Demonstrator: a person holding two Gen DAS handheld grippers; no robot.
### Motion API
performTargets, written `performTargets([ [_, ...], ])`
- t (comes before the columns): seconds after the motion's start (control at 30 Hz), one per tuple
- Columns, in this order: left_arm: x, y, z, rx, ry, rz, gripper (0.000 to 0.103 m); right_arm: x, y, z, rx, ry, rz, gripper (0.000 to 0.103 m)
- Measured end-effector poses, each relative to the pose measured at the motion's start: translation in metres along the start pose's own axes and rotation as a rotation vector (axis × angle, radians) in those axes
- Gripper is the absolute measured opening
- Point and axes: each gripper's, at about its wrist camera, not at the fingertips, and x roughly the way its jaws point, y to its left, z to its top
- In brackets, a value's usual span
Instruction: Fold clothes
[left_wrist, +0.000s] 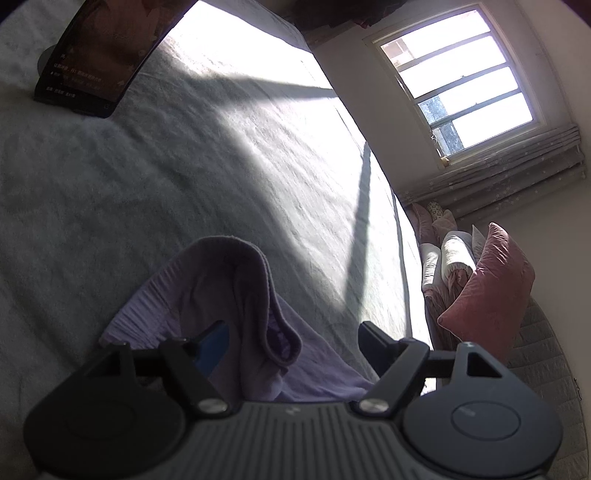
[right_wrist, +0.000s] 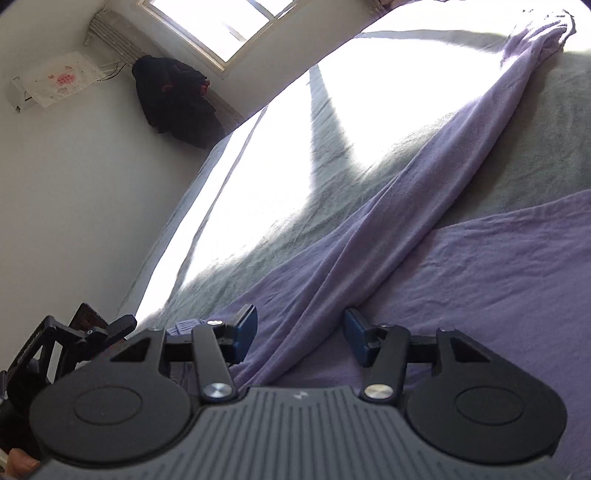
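Left tool (left_wrist: 293, 341): jaws spread wide, blue-padded finger (left_wrist: 214, 347) at nine o'clock, dark finger at three o'clock, lavender garment (left_wrist: 236, 288) bunched in the gap, touching the left pad only, not clamped. Right tool (right_wrist: 300, 332): jaws likewise parted, blue pads (right_wrist: 245, 325) at nine and three o'clock, straddling a long fold of the same cloth without pinching it. Body tipped low over the fabric, pointing toward twelve o'clock.

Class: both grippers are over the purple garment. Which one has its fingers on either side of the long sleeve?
The right gripper: the sleeve runs up between its open fingers. The left gripper faces a ribbed cuff instead.
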Motion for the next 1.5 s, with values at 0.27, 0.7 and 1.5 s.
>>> performTargets([
  [0.27,0.03,-0.016,-0.004,0.079,-0.023,0.216,0.061,0.008,0.008,0.001,-0.015,-0.026,-0.112,0.028],
  [0.7,0.004,0.022,0.008,-0.007,-0.034,0.205,0.015,-0.007,0.009,-0.003,-0.062,-0.106,-0.138,0.002],
  [1.5,0.004,0.018,-0.018,0.012,0.1,0.046,0.056,-0.036,-0.005,0.003,-0.101,-0.168,-0.138,0.002],
])
